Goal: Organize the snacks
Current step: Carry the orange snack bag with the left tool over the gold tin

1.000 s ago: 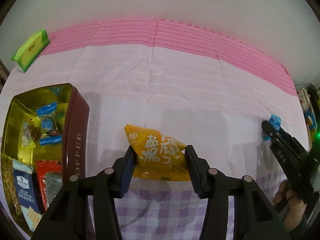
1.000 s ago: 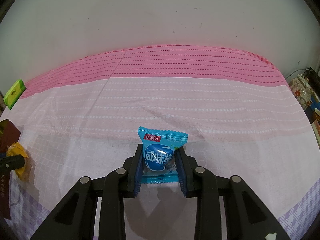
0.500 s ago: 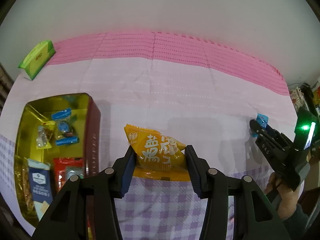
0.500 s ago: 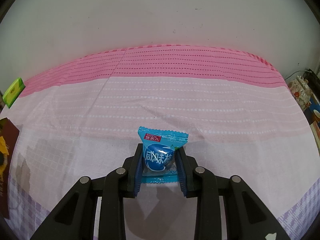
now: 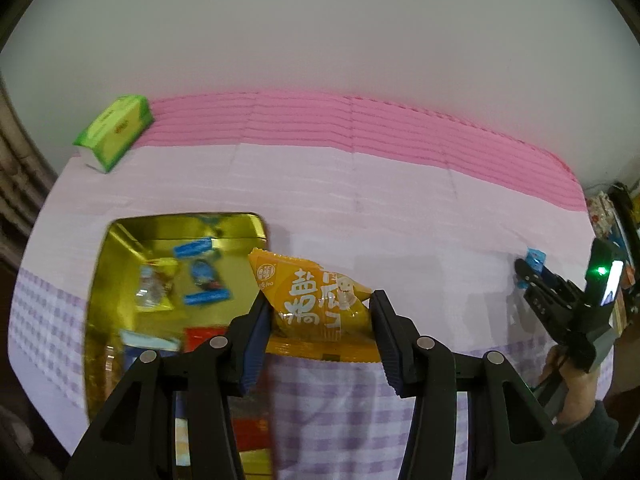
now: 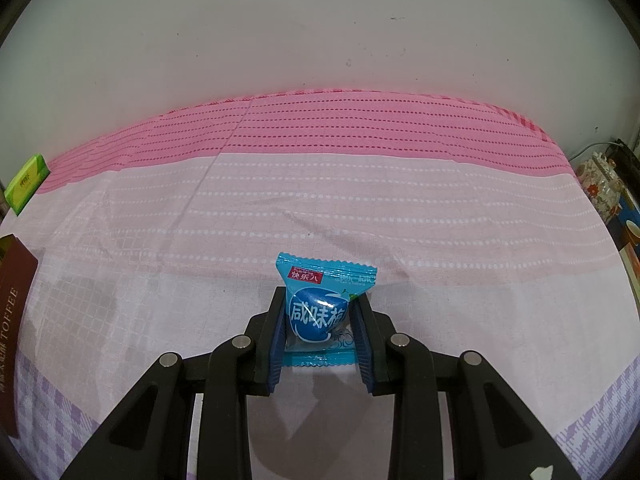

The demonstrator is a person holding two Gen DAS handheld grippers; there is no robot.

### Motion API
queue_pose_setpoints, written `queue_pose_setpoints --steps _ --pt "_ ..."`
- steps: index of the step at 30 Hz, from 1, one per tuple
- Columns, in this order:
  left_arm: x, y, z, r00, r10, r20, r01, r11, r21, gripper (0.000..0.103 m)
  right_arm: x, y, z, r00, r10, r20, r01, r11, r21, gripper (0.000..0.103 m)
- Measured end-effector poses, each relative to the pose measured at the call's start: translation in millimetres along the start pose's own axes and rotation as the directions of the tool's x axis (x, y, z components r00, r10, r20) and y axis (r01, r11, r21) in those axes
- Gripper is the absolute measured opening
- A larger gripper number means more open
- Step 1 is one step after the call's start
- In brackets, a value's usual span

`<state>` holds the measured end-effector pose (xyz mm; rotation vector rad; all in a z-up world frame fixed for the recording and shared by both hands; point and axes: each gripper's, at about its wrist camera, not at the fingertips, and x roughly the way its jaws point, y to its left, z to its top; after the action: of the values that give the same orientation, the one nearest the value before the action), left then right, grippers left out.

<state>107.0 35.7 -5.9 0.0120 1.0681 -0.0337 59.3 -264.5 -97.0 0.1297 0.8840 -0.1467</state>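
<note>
The left gripper [image 5: 318, 312] is clenched on a yellow snack packet [image 5: 310, 300], a glossy crinkled pouch with white characters, its long axis running away from the camera and its sealed top corner tilted up toward the left. The packet hangs just at the right rim of the gold tin [image 5: 102, 264], a rounded-rectangle metal box with shiny inner walls that sits on the desk [image 5: 360, 200] and holds several small wrapped sweets, blurred here.

The right gripper [image 6: 320, 320] is clenched on a blue candy packet [image 6: 320, 312], a small pillow-shaped foil wrapper with serrated ends, standing upright between the fingers [image 6: 362, 332] with its long axis pointing up and away. In the left wrist view this gripper [image 5: 528, 276] appears at the far right, well apart from the tin.

A cloth, pink-striped at the back and lilac-checked in front, covers the desk. A green box [image 5: 116, 130] lies at the back left corner near the wall. Open cloth spreads between the two grippers.
</note>
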Motion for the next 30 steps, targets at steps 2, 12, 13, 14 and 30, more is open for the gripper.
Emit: queue_pose_setpoints --steps 2,12,13,14,30 --pt "-4.0 11.2 2.6 1.0 0.017 0.006 -0.017 1.0 -0.008 0.05 -0.1 -0.5 0.0 1.0 0.0 0.0 0.0 1.0 0.0 0.029" --pt "-8.0 76.0 16.0 0.993 0.119 0.02 -0.118 0.991 -0.057 0.05 0.2 0.1 -0.2 1.0 -0.001 0.0 0.001 1.0 -0.001 0.029" --pt "-6.2 79.1 15.8 0.992 0.123 0.017 -0.122 0.991 -0.057 0.05 0.2 -0.2 -0.2 1.0 0.0 0.0 0.0 1.0 -0.001 0.029" --pt "-3.1 84.3 15.7 0.99 0.139 0.012 -0.138 0.988 -0.064 0.05 0.3 0.3 -0.3 1.0 0.0 0.0 0.0 1.0 -0.001 0.029" --pt "46.3 103.9 2.5 0.979 0.192 -0.073 -0.196 0.979 -0.051 0.05 0.0 -0.1 -0.2 1.0 -0.001 0.0 0.001 1.0 -0.002 0.029"
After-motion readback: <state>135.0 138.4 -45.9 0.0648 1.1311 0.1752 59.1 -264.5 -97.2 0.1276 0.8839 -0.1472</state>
